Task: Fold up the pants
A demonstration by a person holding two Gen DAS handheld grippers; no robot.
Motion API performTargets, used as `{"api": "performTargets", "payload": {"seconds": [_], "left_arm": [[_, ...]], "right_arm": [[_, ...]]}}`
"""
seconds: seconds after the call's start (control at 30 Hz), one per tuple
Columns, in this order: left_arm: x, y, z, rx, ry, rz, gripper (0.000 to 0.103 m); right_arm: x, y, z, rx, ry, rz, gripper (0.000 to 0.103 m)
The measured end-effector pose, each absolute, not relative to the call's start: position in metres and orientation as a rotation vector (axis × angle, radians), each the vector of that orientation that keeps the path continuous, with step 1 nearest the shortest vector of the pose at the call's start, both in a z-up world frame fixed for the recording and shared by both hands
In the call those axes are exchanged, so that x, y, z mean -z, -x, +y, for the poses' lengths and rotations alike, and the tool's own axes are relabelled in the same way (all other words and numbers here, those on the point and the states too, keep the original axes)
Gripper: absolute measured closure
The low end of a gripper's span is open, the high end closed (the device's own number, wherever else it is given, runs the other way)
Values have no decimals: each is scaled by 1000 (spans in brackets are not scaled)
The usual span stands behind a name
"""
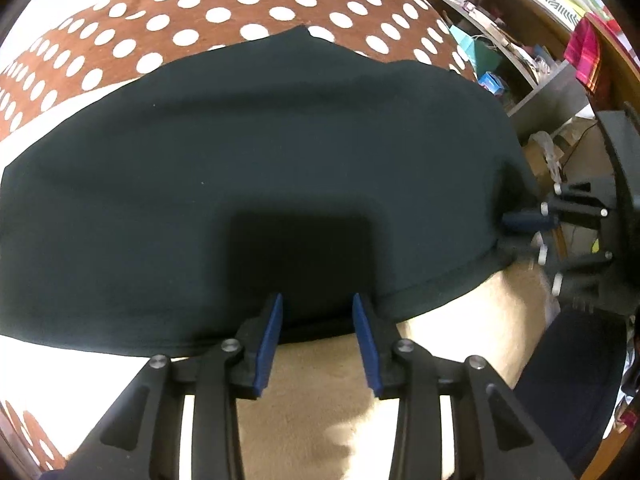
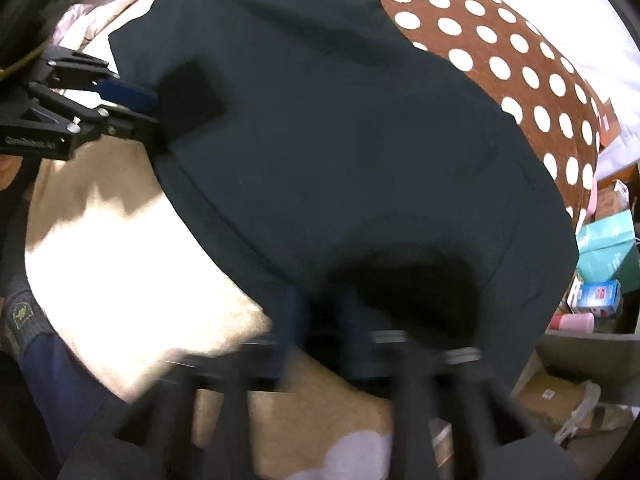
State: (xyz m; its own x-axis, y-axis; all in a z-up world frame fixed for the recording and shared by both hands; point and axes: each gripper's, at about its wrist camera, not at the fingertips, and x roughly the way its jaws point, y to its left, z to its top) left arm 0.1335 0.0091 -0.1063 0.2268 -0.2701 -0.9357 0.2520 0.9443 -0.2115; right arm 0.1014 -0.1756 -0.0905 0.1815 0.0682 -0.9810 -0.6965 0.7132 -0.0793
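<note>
The dark navy pants (image 1: 260,168) lie spread flat over a brown spread with white dots (image 1: 208,16); they also fill the right wrist view (image 2: 340,152). My left gripper (image 1: 318,308) is open, its blue fingers (image 1: 272,336) just at the near hem, nothing between them. It also shows at the left of the right wrist view (image 2: 132,104), touching the pants' edge. My right gripper (image 2: 320,320) is motion-blurred at the near edge of the pants, its fingers apart. It shows at the right of the left wrist view (image 1: 520,236), against the pants' right corner.
A cream blanket (image 1: 320,400) lies under the near hem. Shelves with boxes and clutter (image 1: 500,52) stand to the right of the bed. Cardboard boxes and a teal bag (image 2: 604,248) sit on the floor at the right.
</note>
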Motion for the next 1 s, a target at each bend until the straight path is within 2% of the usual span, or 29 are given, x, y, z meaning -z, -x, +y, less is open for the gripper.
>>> {"api": "performTargets", "payload": {"seconds": [0.23,0.4,0.5,0.57,0.63,0.7,0.83,1.0], "left_arm": [[96,-133,24,333,88,1285,64],[98,-138,37,273,134,1290,64],[96,-137,42,243,145,1271,64],[94,-140,45,213,165,1252,64],[94,-144,46,197,181,1240,64],[97,-145,45,191,179,1244,64],[106,-141,43,191,158,1270,64],[103,-140,38,209,159,1268,64]], "right_arm": [[58,-89,-182,-616,565,1256,103],[88,-83,-178,-630,625,1391,103],[63,-103,-195,-542,471,1319,102],[46,-122,-214,-440,309,1278,92],[40,-137,-241,-329,162,1275,74],[43,-151,-285,-168,-27,1304,65],[56,-153,-360,44,-399,1336,64],[77,-166,-377,30,-536,1416,64]]}}
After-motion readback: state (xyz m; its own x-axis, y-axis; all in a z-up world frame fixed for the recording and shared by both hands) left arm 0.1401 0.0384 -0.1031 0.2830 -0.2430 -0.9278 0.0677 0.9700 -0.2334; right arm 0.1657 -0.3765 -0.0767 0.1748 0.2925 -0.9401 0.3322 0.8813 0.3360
